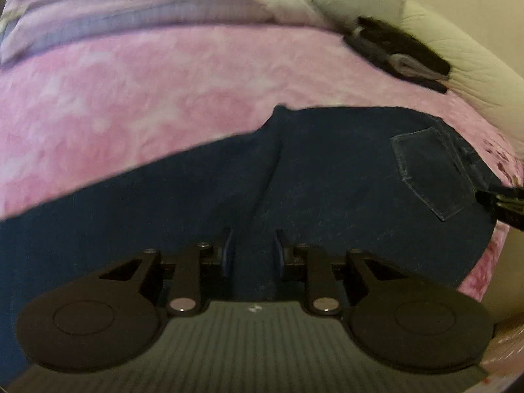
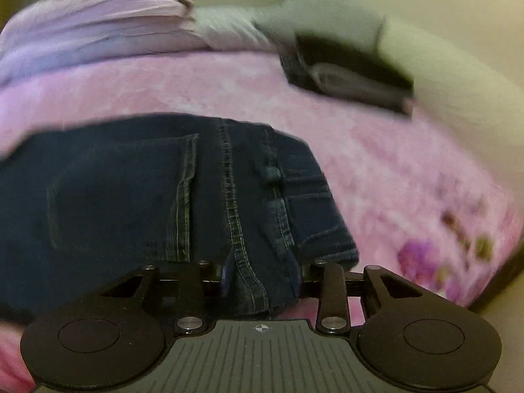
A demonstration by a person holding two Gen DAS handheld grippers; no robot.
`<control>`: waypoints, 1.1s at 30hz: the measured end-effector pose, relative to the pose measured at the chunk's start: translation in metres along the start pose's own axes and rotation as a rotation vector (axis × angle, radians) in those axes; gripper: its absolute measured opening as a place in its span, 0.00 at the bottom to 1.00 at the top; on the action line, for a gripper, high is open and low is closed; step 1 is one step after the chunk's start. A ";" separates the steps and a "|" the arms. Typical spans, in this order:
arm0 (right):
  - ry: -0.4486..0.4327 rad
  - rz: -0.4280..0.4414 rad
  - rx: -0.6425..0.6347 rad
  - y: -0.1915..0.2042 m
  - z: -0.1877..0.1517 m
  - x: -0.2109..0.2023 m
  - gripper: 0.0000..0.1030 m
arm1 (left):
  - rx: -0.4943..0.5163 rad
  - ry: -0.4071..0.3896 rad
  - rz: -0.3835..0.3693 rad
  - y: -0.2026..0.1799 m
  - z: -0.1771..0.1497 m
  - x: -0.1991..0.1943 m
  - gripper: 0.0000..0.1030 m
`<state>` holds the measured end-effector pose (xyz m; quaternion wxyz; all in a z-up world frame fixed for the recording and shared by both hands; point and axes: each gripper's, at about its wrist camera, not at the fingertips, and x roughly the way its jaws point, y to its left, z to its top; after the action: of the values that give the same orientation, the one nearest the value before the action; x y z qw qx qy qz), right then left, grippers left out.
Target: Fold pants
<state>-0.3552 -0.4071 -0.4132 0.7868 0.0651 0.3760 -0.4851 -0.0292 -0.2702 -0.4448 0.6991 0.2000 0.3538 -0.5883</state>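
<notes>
left wrist view | 1 jeans on pink blanket | left hand-held gripper narrow, unclear if gripping | right hand-held gripper pinching waistband

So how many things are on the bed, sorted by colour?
Dark blue: 1, the jeans.
Pink: 1, the blanket under the jeans.
Lilac: 1, the folded bedding at the back.
Dark pile: 1, the stack of folded clothes, too blurred to count piece by piece.
Cream: 1, the long bolster.
Grey: 1, the pillow.
Total: 6
</notes>
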 end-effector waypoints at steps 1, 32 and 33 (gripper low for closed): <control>-0.002 -0.016 -0.001 0.002 0.002 -0.004 0.31 | 0.029 -0.006 0.007 0.000 0.000 -0.003 0.21; -0.208 0.257 0.229 0.167 -0.041 -0.275 0.65 | -0.010 -0.217 0.123 0.044 -0.135 -0.250 0.73; -0.209 0.272 0.226 0.169 -0.042 -0.280 0.65 | -0.012 -0.215 0.127 0.045 -0.139 -0.257 0.73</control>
<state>-0.3088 -0.0991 -0.3034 0.8676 0.1524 0.2232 -0.4174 -0.0367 0.0117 -0.3563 0.7699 0.1537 0.2667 -0.5590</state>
